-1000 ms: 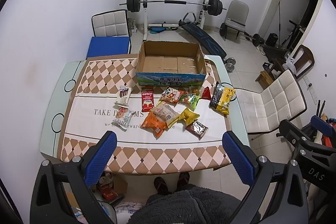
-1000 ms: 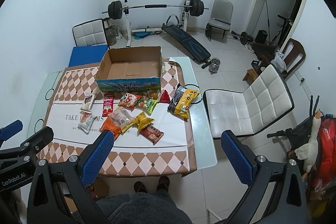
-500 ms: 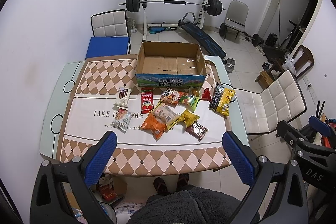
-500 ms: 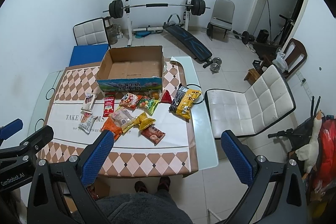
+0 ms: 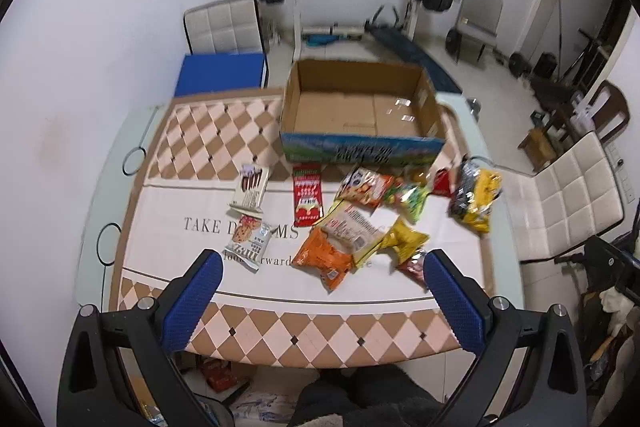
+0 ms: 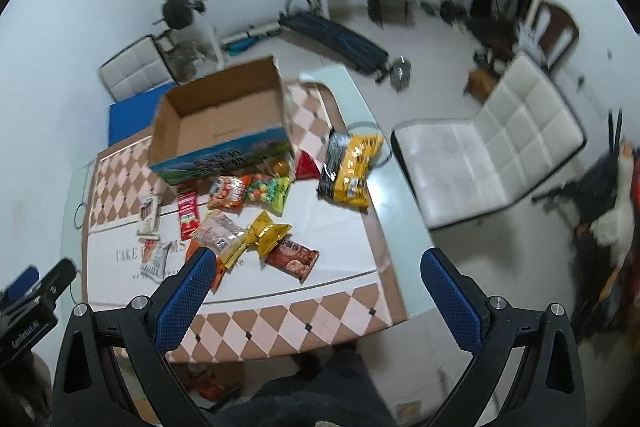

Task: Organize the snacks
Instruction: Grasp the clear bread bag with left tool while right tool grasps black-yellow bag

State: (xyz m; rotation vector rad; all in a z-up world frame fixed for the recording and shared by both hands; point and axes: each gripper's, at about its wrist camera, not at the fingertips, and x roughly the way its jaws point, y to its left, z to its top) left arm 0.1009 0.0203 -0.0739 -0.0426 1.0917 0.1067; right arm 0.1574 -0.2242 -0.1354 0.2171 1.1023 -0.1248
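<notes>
Right wrist view alone shows brown biscuit packet [image 6: 292, 256] whole; left wrist view hides most of it behind fingertip. Snacks [image 5: 362, 215] lie before empty cardboard box [image 5: 360, 115] on table [image 5: 320, 331]. Left gripper [image 5: 320, 269] and right gripper [image 6: 316, 267] — both spread wide, holding nothing, above near table edge.

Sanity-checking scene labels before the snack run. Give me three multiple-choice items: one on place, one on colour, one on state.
1. Where are the snacks?
A) in the box B) on the table before the box C) on the floor
2. Colour of the gripper pads?
A) red B) green C) blue
3. The cardboard box is:
A) open, empty B) taped shut C) full

B: packets like the orange packet lie on the table.
C: left gripper and right gripper pads show blue.
A: the cardboard box shows bare floor.
</notes>
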